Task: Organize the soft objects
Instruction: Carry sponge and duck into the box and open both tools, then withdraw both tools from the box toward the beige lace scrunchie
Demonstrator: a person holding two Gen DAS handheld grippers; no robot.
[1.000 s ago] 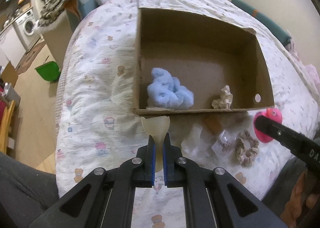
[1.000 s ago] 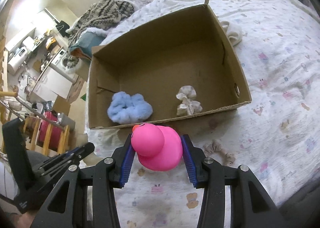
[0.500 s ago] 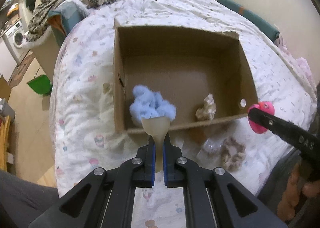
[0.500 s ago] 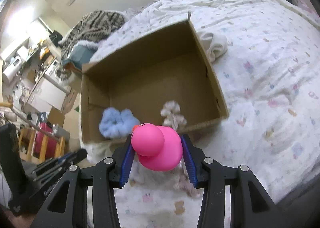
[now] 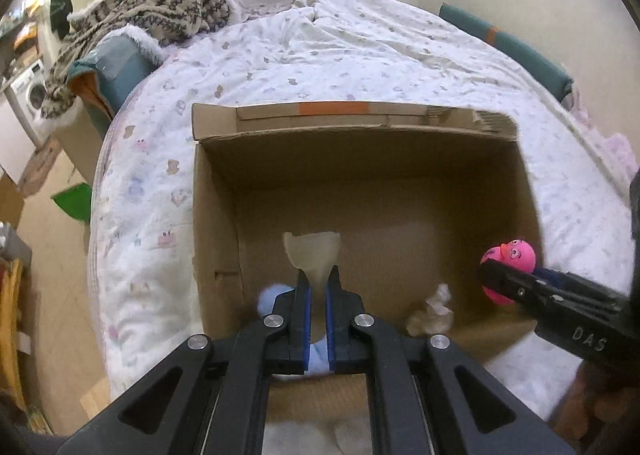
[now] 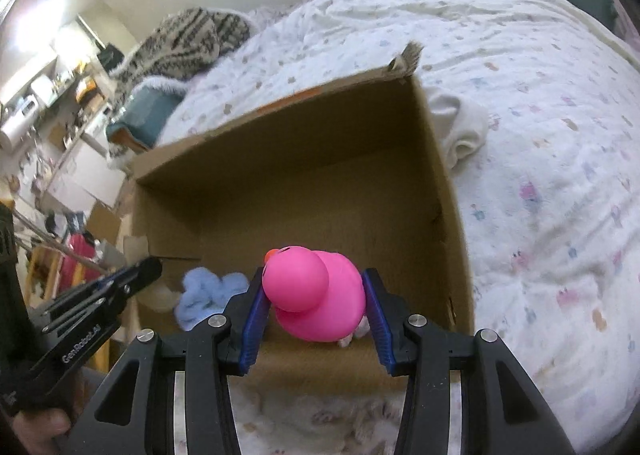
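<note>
An open cardboard box [image 5: 400, 123] lies on the bed; it also shows in the right wrist view [image 6: 440, 183]. My left gripper [image 5: 316, 279] is shut on a pale translucent soft piece [image 5: 314, 255] and holds it over the box's near left part. My right gripper [image 6: 314, 291] is shut on a pink rubber duck [image 6: 316, 291] over the box's near edge; the duck also shows in the left wrist view [image 5: 510, 257]. A blue fluffy scrunchie [image 6: 208, 291] and a beige scrunchie [image 5: 434, 313] lie inside the box.
The bed has a white patterned quilt [image 5: 360, 55]. A white cloth [image 6: 464, 127] lies right of the box. A striped blanket [image 5: 160, 7] and a teal cushion [image 5: 116, 67] sit at the far left. A green bin [image 5: 74, 201] stands on the floor.
Both grippers have moved forward from in front of the box to above its near edge, carrying the pale piece and the duck. The items on the quilt in front of the box have left view.
</note>
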